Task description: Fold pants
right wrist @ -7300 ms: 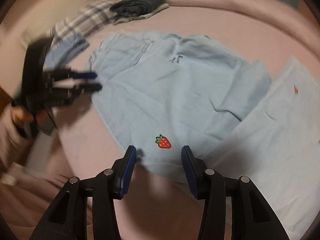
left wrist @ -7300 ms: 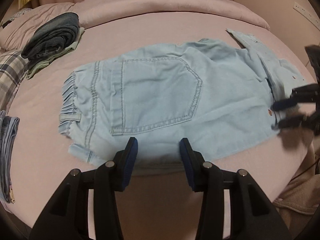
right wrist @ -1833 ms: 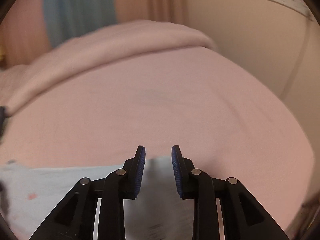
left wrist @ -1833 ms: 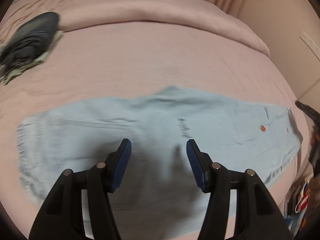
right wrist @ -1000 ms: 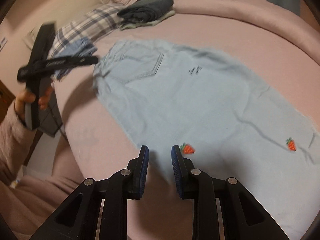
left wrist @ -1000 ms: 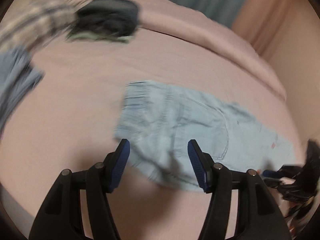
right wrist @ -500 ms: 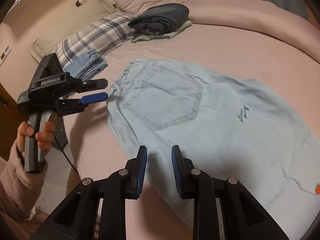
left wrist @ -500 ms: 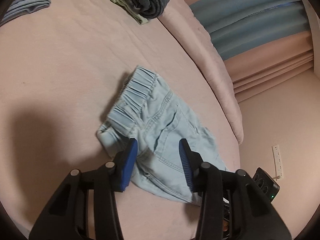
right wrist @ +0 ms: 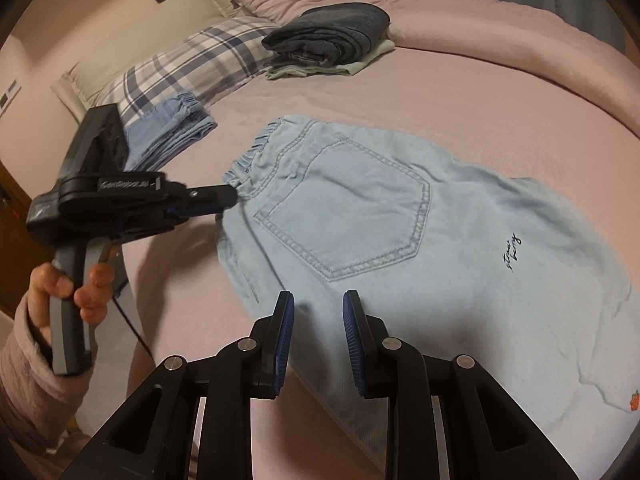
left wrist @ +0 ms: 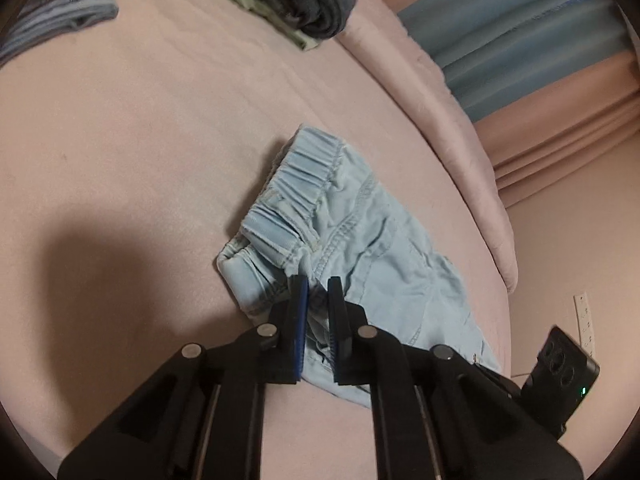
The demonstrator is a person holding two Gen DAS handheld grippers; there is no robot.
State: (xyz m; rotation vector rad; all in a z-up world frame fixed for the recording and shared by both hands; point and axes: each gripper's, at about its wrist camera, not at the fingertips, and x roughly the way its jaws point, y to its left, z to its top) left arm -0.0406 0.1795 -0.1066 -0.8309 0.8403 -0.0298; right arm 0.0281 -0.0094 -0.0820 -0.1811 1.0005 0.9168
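Note:
Light blue denim pants [right wrist: 400, 240] lie flat on the pink bed, folded lengthwise, back pocket up, elastic waistband toward the left. My left gripper [left wrist: 318, 284] is shut on the near corner of the waistband [left wrist: 296, 196]; in the right wrist view it [right wrist: 234, 196] pinches the waistband's edge. My right gripper [right wrist: 318, 300] is partly open and empty. It hovers over the near edge of the pants, just below the pocket. A strawberry patch [right wrist: 633, 400] shows on the leg at the far right.
A stack of folded dark jeans [right wrist: 328, 36] and a plaid pillow [right wrist: 192, 60] lie at the head of the bed. Folded blue pants [right wrist: 172, 124] lie beside the pillow. The rolled pink duvet [left wrist: 432, 92] runs along the far side. The bed's edge is just below my grippers.
My left gripper has moved onto the waistband corner and closed on it. My right gripper has shifted slightly closer to the pants' near edge, still partly open.

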